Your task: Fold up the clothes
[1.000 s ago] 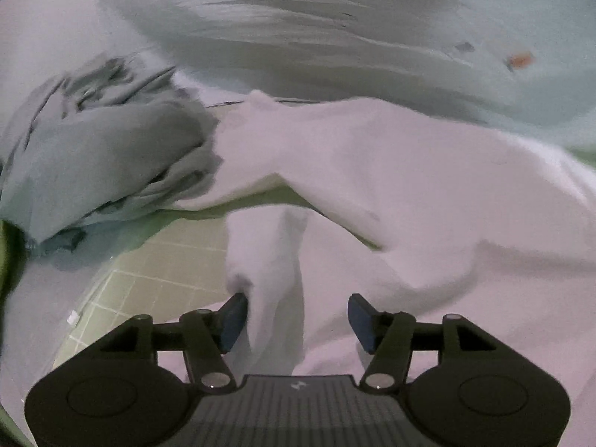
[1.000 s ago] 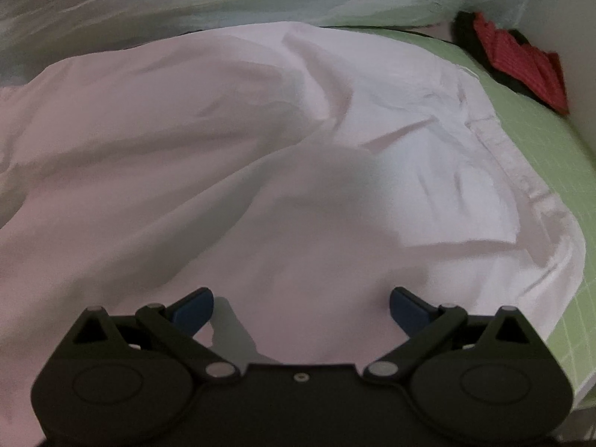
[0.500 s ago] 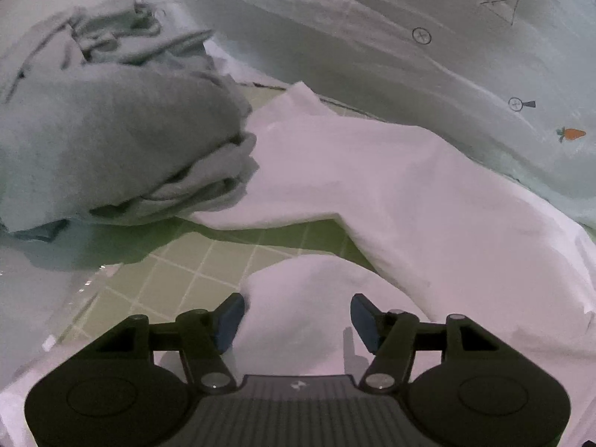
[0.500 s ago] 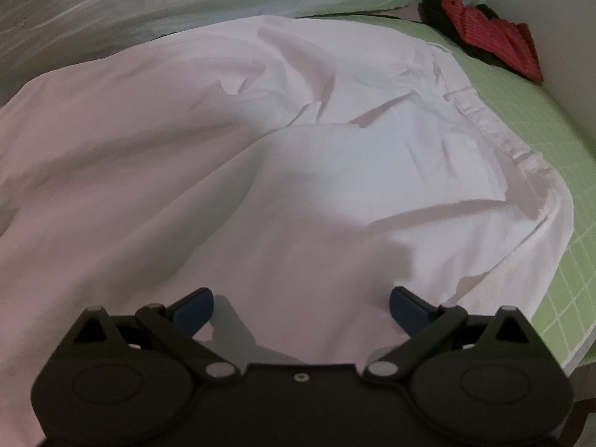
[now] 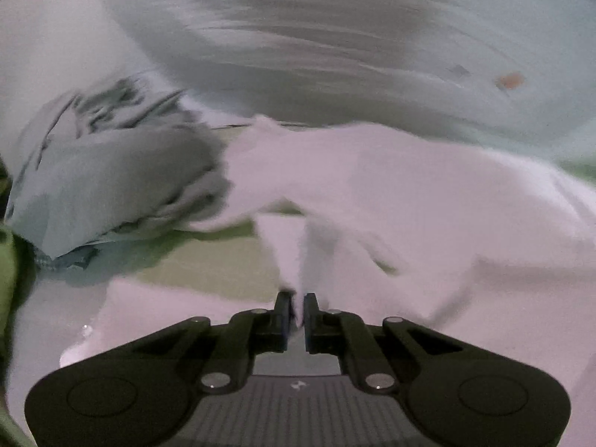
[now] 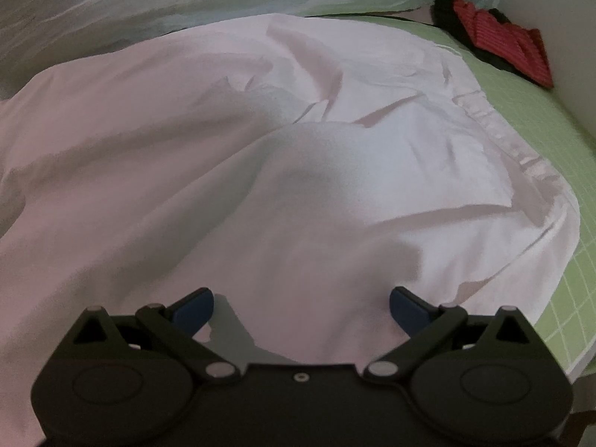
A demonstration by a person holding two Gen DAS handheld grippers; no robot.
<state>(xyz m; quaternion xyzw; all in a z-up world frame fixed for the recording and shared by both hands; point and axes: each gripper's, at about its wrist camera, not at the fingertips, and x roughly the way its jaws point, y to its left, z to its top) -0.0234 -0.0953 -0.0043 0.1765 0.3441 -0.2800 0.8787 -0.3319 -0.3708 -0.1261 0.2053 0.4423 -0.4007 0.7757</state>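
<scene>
A white shirt (image 5: pixel 409 193) lies spread and rumpled over a green grid mat (image 5: pixel 208 264). In the left wrist view, which is motion-blurred, my left gripper (image 5: pixel 296 305) has its jaws closing, almost together, with a raised fold of the shirt's sleeve pinched between the pads. The sleeve rises from the pads as a narrow ridge. In the right wrist view the shirt (image 6: pixel 260 149) fills the frame, its cuffed edge at the right. My right gripper (image 6: pixel 301 305) hovers open just above the cloth with nothing between its fingers.
A crumpled grey garment (image 5: pixel 111 186) sits to the left of the shirt. A pale patterned sheet (image 5: pixel 298 56) lies behind it. A red and black cloth (image 6: pixel 499 33) rests at the far right corner of the mat (image 6: pixel 540 111), by a white wall.
My left gripper went from open over the sleeve to closed on a fold of it, and its view swung back and blurred. The right gripper stays open and still.
</scene>
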